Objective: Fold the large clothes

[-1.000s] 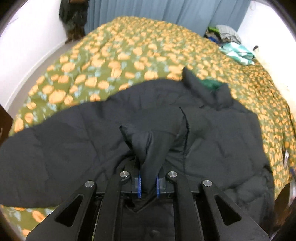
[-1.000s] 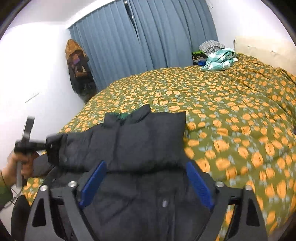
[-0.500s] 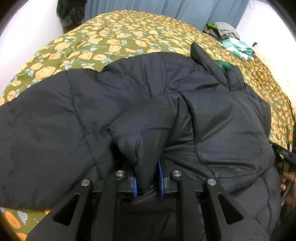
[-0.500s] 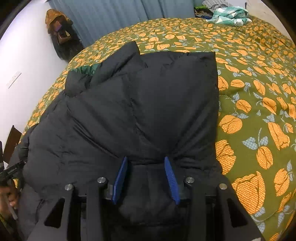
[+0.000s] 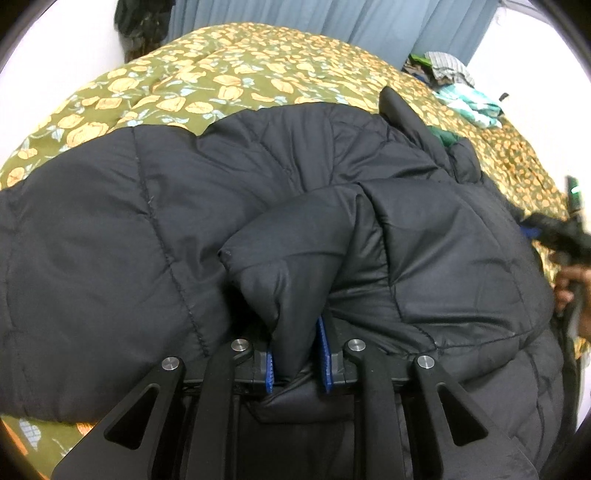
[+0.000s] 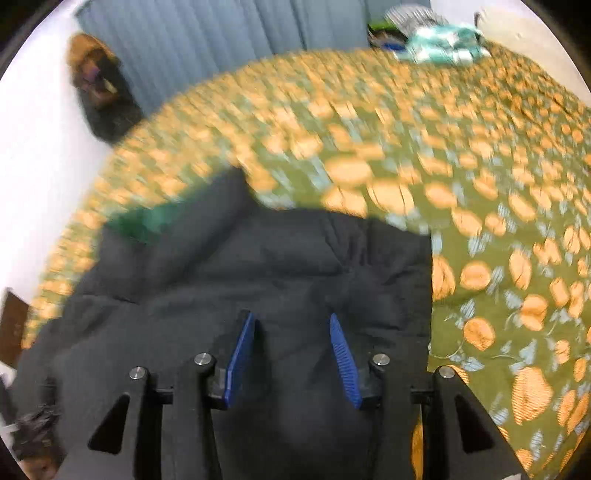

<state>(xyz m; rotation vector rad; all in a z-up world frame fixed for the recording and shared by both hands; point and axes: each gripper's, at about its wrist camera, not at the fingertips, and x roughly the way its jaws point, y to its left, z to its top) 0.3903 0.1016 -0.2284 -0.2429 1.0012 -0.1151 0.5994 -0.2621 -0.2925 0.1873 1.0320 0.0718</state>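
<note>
A black padded jacket (image 5: 147, 240) lies spread on the flowered bedspread (image 5: 221, 85), collar and green lining (image 5: 445, 136) at the far side. My left gripper (image 5: 296, 363) has a raised fold of the jacket between its blue pads; its jaws are opening, and the fabric still fills the gap. In the right wrist view, my right gripper (image 6: 291, 362) sits on the near part of the jacket (image 6: 295, 266), a bulge of fabric pinched between its pads and creases running from them. That gripper and a person's hand (image 5: 570, 288) show at the jacket's right edge.
A pile of clothes (image 5: 465, 99) lies at the bed's far corner, by the blue curtain (image 5: 332, 18). Bags or garments (image 6: 96, 81) hang on the left wall. Bare bedspread (image 6: 480, 184) stretches beyond and to the right of the jacket.
The left gripper sank with its fold and its pads parted a little. The right gripper came down onto the jacket, narrowed from wide open around the fabric, then swung sideways.
</note>
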